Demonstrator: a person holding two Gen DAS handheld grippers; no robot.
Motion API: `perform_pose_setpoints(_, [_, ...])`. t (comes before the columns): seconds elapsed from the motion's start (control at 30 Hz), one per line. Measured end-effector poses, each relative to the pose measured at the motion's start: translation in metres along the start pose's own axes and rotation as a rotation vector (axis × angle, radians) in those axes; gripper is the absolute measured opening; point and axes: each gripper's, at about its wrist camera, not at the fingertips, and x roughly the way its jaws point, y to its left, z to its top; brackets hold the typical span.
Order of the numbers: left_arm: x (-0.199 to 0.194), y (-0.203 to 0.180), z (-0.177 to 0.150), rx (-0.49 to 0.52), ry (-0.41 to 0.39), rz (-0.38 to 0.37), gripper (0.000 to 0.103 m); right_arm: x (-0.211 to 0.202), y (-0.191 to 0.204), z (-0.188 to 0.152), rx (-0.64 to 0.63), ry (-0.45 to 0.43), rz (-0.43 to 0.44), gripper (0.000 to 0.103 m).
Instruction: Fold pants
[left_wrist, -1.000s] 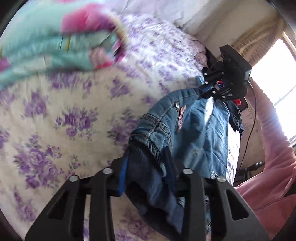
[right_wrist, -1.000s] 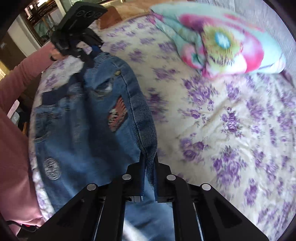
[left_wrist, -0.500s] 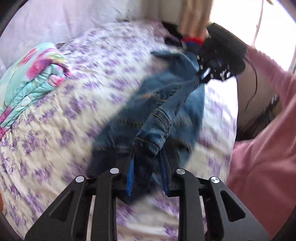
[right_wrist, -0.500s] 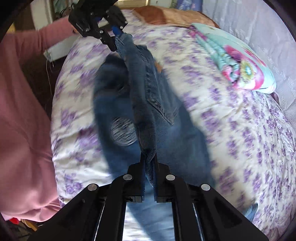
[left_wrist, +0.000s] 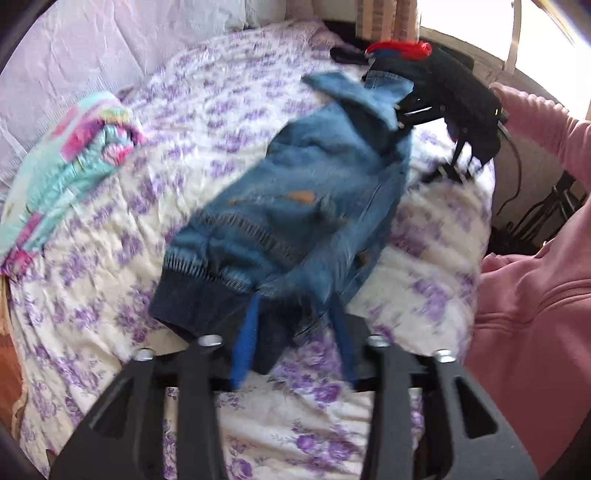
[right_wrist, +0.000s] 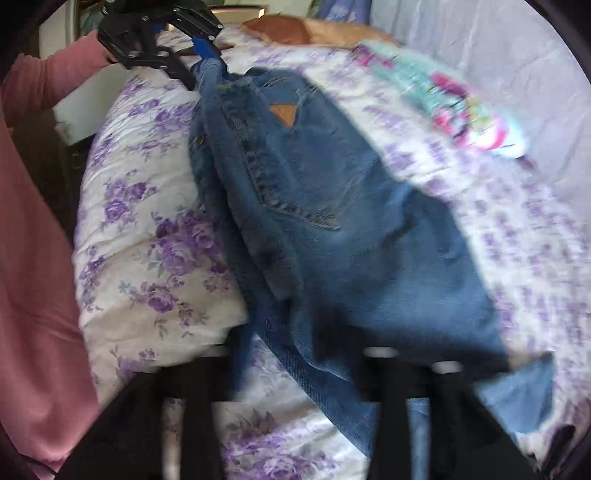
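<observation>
On the bed (left_wrist: 184, 122) with its purple-flowered cover, the blue jeans (left_wrist: 303, 206) lie spread between the two tongs. The left tongs (left_wrist: 295, 332) stand parted around the dark waistband end. The right tongs (right_wrist: 306, 354) are too blurred to tell; a folded floral quilt (left_wrist: 62, 177) lies well apart.

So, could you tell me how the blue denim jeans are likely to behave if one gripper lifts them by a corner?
The blue denim jeans would probably sag: they drape and crease over the purple-flowered bedspread. They look thick, with heavy seams, so likely weighty for cloth. Held only by the left gripper, the rest would probably trail behind.
</observation>
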Motion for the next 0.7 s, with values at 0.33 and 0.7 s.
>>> perform_pose_setpoints(0.33, [-0.027,-0.025,0.069,-0.187,-0.282,-0.053,0.095,-0.087,-0.118,-0.03,0.693,-0.273,-0.296,0.097])
perform_pose_setpoints(0.7, [0.113,-0.027,0.073,-0.488,-0.137,0.107,0.095,-0.015,-0.287,-0.083,1.305,0.035,-0.458,0.089])
